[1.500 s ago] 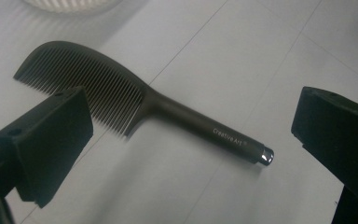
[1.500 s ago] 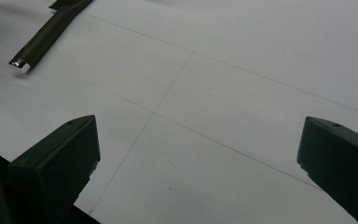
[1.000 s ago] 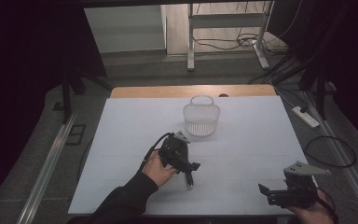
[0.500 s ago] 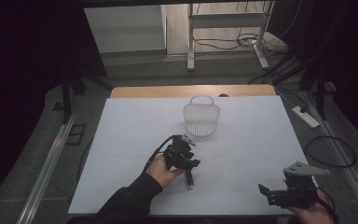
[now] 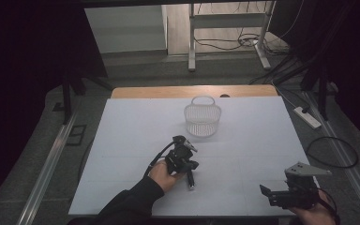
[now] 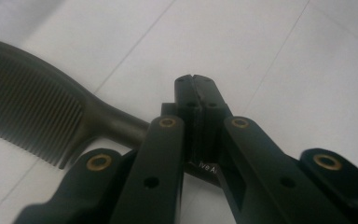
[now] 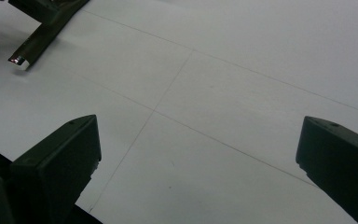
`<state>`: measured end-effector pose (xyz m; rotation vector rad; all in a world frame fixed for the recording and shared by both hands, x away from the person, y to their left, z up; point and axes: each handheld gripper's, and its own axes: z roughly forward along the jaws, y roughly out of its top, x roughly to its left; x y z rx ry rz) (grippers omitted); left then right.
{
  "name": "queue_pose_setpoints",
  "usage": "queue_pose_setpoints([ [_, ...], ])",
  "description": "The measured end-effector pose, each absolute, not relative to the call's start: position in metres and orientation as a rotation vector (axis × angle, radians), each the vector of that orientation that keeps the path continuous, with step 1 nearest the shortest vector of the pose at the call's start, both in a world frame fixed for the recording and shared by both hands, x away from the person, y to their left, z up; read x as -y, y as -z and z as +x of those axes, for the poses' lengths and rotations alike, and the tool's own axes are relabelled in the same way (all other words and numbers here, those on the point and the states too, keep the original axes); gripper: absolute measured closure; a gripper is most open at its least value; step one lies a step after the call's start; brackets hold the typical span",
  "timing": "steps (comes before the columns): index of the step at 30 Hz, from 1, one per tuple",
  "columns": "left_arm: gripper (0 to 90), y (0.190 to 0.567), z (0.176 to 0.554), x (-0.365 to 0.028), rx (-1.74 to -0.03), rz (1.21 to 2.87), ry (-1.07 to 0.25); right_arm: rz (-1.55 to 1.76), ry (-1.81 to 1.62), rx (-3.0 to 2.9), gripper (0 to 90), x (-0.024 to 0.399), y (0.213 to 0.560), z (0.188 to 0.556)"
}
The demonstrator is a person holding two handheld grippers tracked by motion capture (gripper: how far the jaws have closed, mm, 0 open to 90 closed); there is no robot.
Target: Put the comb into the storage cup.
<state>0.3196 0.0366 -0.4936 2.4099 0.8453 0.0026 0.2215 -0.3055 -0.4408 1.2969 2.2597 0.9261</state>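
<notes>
Comb (image 6: 51, 116) handle sits clamped in our left gripper (image 6: 196, 81), jaws just closed for lifting, while our right gripper (image 7: 198, 154) waits wide open nearby.

Only small white letters "ive A" can be read, rest cut off. They're on a dark bit under the left gripper (image 6: 196, 81), by the comb (image 6: 37, 112).

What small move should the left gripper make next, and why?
Probably a slight lift, as a test. The left gripper has just been closing and its jaws look shut, tips meeting, over the handle of the comb. Whether the handle is truly pinched I cannot tell. The basket stands farther up the table; the right gripper is open.
</notes>
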Motion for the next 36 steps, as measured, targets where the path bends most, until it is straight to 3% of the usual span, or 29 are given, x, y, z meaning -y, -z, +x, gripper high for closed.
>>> queue_pose_setpoints([
  [18,88.7,0.509,0.308,-0.027,-0.834,2.47,0.033,1.29,-0.921,-2.268,0.6,0.305,0.441,0.221],
  [36,88.7,0.511,0.3,-0.047,-0.914,2.497,0.075,1.282,-0.925,-2.275,0.7,0.305,0.441,0.221],
])
